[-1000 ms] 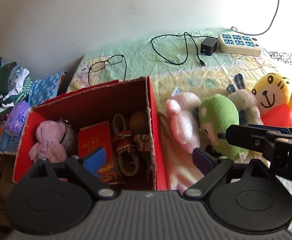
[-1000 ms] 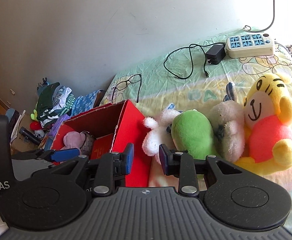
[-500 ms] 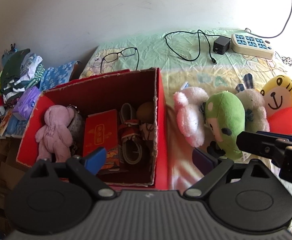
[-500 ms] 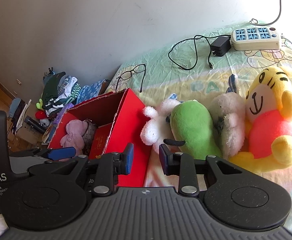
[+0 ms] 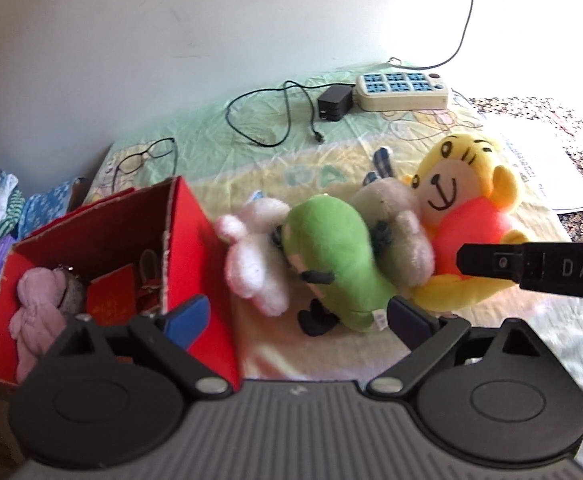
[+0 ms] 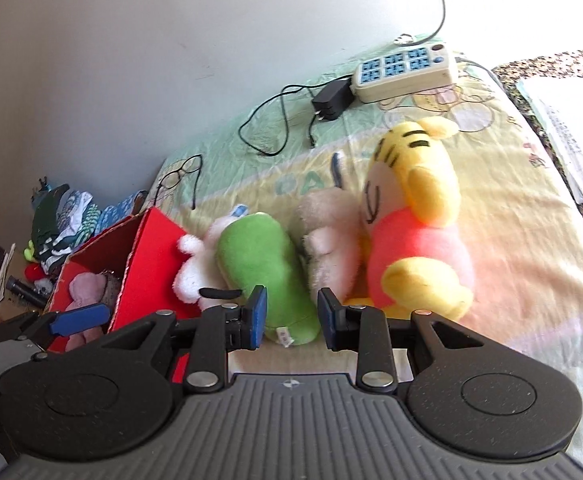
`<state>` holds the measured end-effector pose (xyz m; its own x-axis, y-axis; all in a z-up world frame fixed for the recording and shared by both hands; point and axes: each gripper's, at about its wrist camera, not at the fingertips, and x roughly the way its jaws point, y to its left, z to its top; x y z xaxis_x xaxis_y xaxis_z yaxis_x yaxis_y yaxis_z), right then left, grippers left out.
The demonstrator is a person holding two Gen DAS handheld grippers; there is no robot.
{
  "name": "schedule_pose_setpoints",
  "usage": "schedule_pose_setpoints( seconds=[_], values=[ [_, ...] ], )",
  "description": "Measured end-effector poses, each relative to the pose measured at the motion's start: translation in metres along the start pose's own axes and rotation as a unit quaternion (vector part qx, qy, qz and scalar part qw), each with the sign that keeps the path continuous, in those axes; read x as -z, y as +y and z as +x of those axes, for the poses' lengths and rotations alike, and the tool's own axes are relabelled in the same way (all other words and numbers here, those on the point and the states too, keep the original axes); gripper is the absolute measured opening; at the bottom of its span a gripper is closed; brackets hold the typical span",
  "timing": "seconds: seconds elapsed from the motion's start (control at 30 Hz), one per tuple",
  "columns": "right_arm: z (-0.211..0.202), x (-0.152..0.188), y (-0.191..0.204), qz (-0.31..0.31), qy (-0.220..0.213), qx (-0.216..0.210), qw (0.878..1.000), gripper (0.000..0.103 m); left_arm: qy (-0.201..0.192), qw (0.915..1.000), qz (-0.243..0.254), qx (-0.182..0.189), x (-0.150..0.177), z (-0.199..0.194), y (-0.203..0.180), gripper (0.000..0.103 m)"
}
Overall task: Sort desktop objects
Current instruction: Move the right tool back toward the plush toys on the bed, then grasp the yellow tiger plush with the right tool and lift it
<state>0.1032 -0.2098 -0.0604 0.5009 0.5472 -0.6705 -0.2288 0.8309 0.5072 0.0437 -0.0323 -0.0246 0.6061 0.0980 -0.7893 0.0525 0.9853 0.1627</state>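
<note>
Four plush toys lie in a row on the pale printed cloth: a white rabbit (image 5: 251, 264), a green one (image 5: 331, 256), a beige one (image 5: 395, 232) and a yellow tiger (image 5: 467, 196). To their left stands a red box (image 5: 195, 232) holding a pink plush (image 5: 37, 300) and a red packet. My left gripper (image 5: 297, 322) is wide open, hovering before the green plush's lower end. My right gripper (image 6: 291, 317) has a narrow gap between its pads, nothing pinched, just above the green plush (image 6: 259, 264). Its black finger (image 5: 491, 262) crosses the tiger.
A power strip (image 5: 401, 90), a black charger (image 5: 333, 102) with its cable and a pair of glasses (image 5: 143, 158) lie toward the wall. Papers (image 5: 543, 168) sit at the right. A pile of clothes (image 6: 59, 224) lies beyond the box.
Both grippers have moved right and lower, from the red box toward the row of plush toys. The green plush now sits straight ahead of both. Neither gripper's opening has changed.
</note>
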Motion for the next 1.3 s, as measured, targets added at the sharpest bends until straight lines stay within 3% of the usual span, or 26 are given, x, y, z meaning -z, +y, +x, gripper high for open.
schedule_pose_setpoints(
  seconds=[0.13, 0.27, 0.5, 0.63, 0.67, 0.83, 1.03, 1.13, 1.2, 1.3],
  values=[
    [-0.007, 0.000, -0.014, 0.007, -0.015, 0.027, 0.999, 0.032, 0.010, 0.9975, -0.001, 0.070, 0.001, 0.015, -0.015, 0.096],
    [-0.006, -0.001, -0.033, 0.045, -0.017, 0.024, 0.999, 0.032, 0.025, 0.9932, 0.001, 0.113, 0.002, 0.028, -0.021, 0.092],
    [-0.019, -0.013, -0.046, 0.065, -0.063, 0.026, 0.996, 0.033, 0.007, 0.9799, -0.002, 0.200, -0.012, 0.034, -0.031, 0.094],
    [-0.013, -0.018, -0.060, 0.075, -0.066, 0.054, 0.994, 0.041, 0.012, 0.9707, 0.008, 0.240, -0.015, 0.044, -0.049, 0.094],
    [-0.011, -0.018, -0.063, 0.080, -0.066, 0.057, 0.993, 0.045, 0.014, 0.9691, 0.010, 0.246, -0.014, 0.047, -0.053, 0.094],
    [0.003, -0.023, -0.078, 0.102, -0.061, 0.058, 0.991, 0.045, 0.029, 0.9646, 0.028, 0.261, -0.013, 0.063, -0.069, 0.094],
    [0.032, -0.026, -0.086, 0.119, -0.030, 0.047, 0.991, 0.047, 0.040, 0.9657, 0.040, 0.254, -0.015, 0.082, -0.075, 0.093],
    [0.043, -0.026, -0.093, 0.129, -0.016, 0.031, 0.991, 0.059, 0.053, 0.9635, 0.028, 0.261, -0.015, 0.092, -0.072, 0.091],
    [0.046, -0.025, -0.096, 0.137, -0.010, 0.015, 0.990, 0.059, 0.056, 0.9621, 0.027, 0.265, -0.015, 0.094, -0.072, 0.091],
    [0.045, -0.024, -0.099, 0.141, -0.011, -0.006, 0.990, 0.047, 0.060, 0.9593, 0.028, 0.274, -0.016, 0.095, -0.074, 0.091]
  ],
)
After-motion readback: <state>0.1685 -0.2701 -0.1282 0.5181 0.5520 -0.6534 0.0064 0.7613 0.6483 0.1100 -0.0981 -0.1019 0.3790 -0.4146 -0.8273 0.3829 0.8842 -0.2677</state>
